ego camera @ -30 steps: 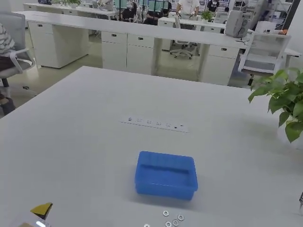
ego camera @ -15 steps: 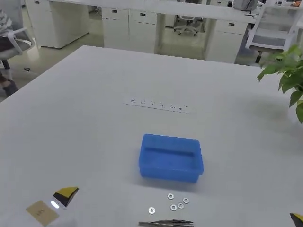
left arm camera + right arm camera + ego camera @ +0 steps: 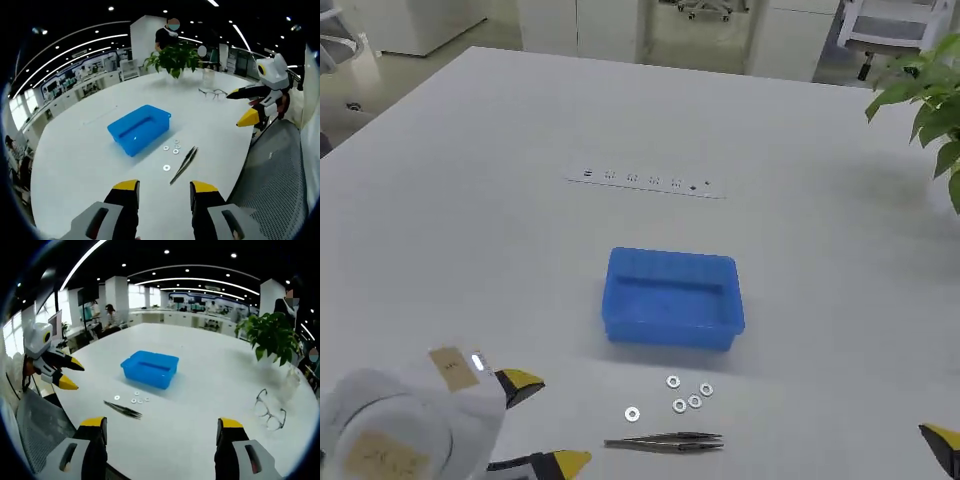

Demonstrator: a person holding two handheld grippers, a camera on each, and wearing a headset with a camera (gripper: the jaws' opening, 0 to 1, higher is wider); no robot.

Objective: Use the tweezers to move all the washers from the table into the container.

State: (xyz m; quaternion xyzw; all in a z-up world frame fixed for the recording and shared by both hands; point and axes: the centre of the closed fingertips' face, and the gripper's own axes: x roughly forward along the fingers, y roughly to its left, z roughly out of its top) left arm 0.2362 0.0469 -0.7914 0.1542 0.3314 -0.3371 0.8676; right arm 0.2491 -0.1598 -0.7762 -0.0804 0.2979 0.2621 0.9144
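Observation:
A blue container (image 3: 672, 298) stands on the white table (image 3: 500, 230). Just in front of it lie several small metal washers (image 3: 690, 395), one (image 3: 632, 414) a little to the left. The tweezers (image 3: 665, 441) lie flat on the table in front of the washers. My left gripper (image 3: 542, 420) hovers at the lower left, open and holding nothing. One yellow tip of my right gripper (image 3: 940, 440) shows at the lower right. In the left gripper view my left gripper (image 3: 164, 187) points at the tweezers (image 3: 183, 164). My right gripper (image 3: 162, 423) is wide open, well short of the washers (image 3: 136, 399).
A socket strip (image 3: 645, 182) is set in the table behind the container. A potted plant (image 3: 925, 110) stands at the far right, and a pair of glasses (image 3: 270, 412) lies near it. Desks and chairs fill the room beyond.
The head camera has tilted down, so everything on the table has shifted up in the picture. My left gripper has come further into view at the lower left. Washers and tweezers lie still.

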